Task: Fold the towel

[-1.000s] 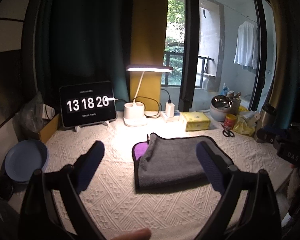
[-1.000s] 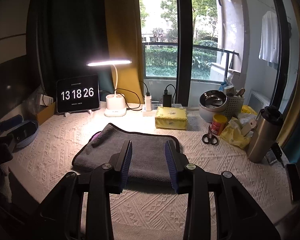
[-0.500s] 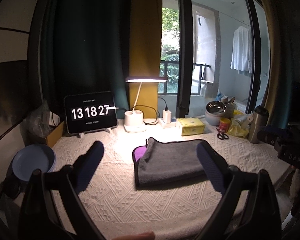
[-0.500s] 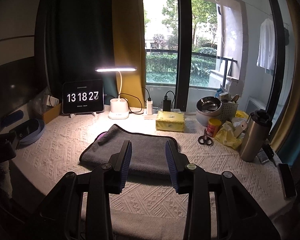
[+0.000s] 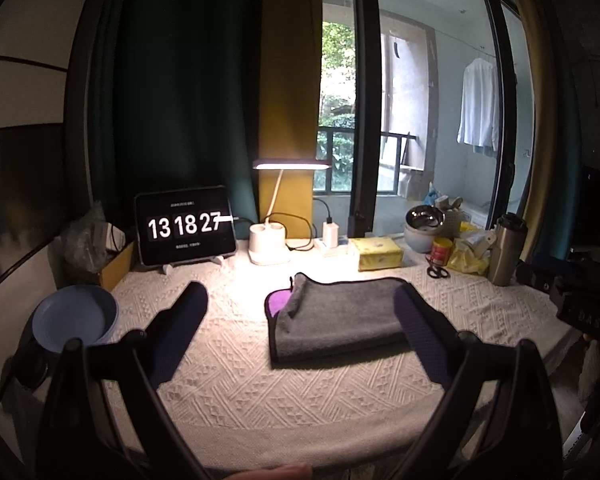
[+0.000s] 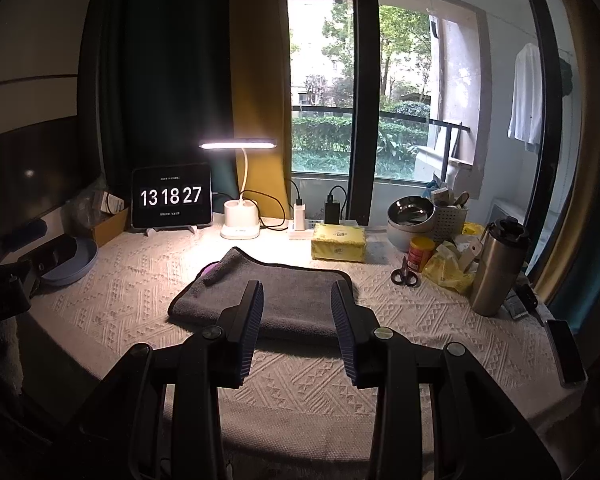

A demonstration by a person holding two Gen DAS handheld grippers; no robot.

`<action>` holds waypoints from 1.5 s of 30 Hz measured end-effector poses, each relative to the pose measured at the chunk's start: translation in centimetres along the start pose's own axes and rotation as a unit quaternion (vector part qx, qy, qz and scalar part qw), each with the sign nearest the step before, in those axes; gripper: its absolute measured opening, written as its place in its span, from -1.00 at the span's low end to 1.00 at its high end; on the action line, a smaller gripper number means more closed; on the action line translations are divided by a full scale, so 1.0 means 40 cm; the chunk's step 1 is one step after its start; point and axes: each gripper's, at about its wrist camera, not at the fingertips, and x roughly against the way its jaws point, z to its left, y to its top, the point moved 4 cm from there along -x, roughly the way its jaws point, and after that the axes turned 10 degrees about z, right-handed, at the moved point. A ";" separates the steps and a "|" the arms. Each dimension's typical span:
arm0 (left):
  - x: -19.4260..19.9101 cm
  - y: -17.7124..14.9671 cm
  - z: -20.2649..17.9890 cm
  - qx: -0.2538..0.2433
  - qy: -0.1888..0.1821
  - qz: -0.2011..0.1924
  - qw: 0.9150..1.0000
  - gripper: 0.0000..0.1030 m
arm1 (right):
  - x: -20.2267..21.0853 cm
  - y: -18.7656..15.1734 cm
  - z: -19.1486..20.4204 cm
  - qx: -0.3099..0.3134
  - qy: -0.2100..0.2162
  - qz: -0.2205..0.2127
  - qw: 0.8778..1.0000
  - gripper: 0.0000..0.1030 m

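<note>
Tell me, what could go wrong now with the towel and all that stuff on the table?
The grey towel is already folded, with a purple corner peeking out at its left end; grabbing it again might undo the fold. The right gripper hovers near the scissors and steel bottle, so a wide swing could knock them. The left gripper, fingers wide, could bump the blue plate.

left gripper jaws wide apart, nothing held. folded grey towel flat on table, purple corner showing left. blue plate far left.
</note>
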 end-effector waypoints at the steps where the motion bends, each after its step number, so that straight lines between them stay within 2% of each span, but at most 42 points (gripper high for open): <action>1: 0.001 0.000 -0.001 0.000 -0.001 -0.001 1.000 0.84 | 0.002 0.000 -0.001 0.000 0.000 -0.001 1.000 -0.27; 45: -0.001 -0.006 -0.008 0.000 -0.005 0.002 1.000 0.85 | -0.003 -0.001 0.003 0.000 0.002 0.003 1.000 -0.26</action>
